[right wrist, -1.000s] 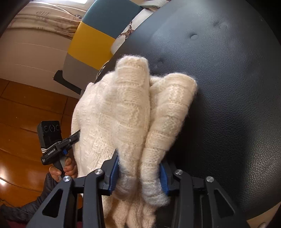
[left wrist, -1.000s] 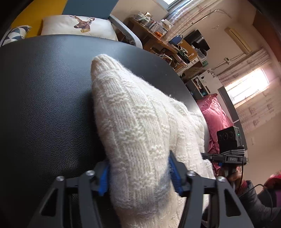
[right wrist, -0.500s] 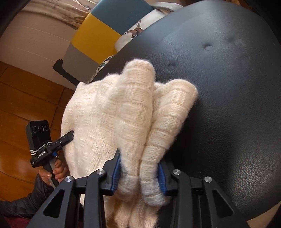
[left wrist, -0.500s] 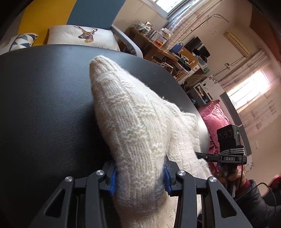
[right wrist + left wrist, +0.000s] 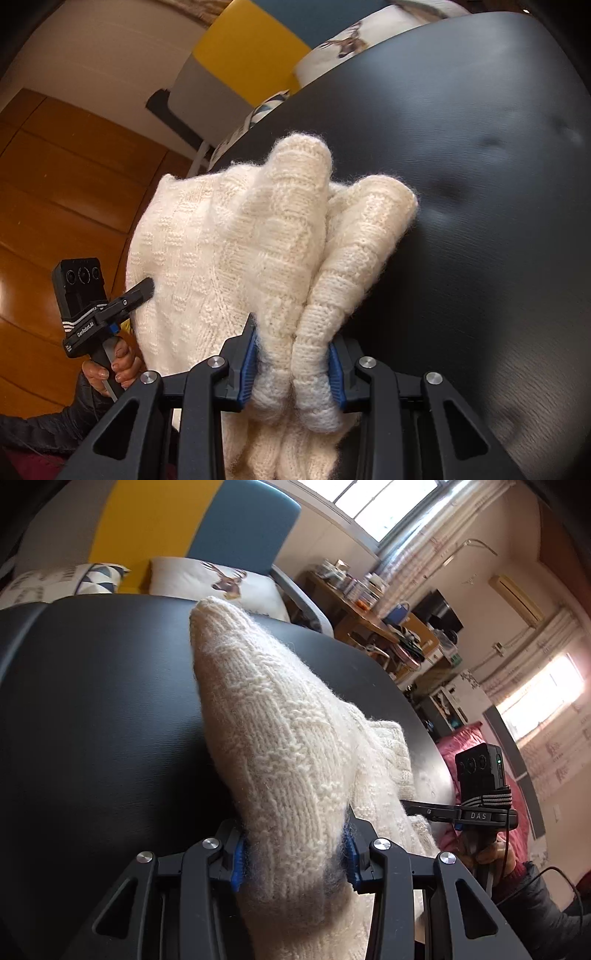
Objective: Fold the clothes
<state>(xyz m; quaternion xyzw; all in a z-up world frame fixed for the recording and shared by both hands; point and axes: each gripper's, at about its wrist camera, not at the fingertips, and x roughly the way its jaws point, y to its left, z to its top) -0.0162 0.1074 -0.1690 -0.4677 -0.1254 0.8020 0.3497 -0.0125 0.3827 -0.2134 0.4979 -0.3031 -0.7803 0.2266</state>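
Sweater, cream chunky knit, bunched on smooth black cushion.

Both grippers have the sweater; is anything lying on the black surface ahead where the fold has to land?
Nothing visible. The black surface ahead of the cream sweater is bare in both views; cushions sit beyond its edge.

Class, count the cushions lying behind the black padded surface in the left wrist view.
2: the deer-print cushion behind the surface's far edge, and the triangle-patterned cushion left of it. Others may be hidden.
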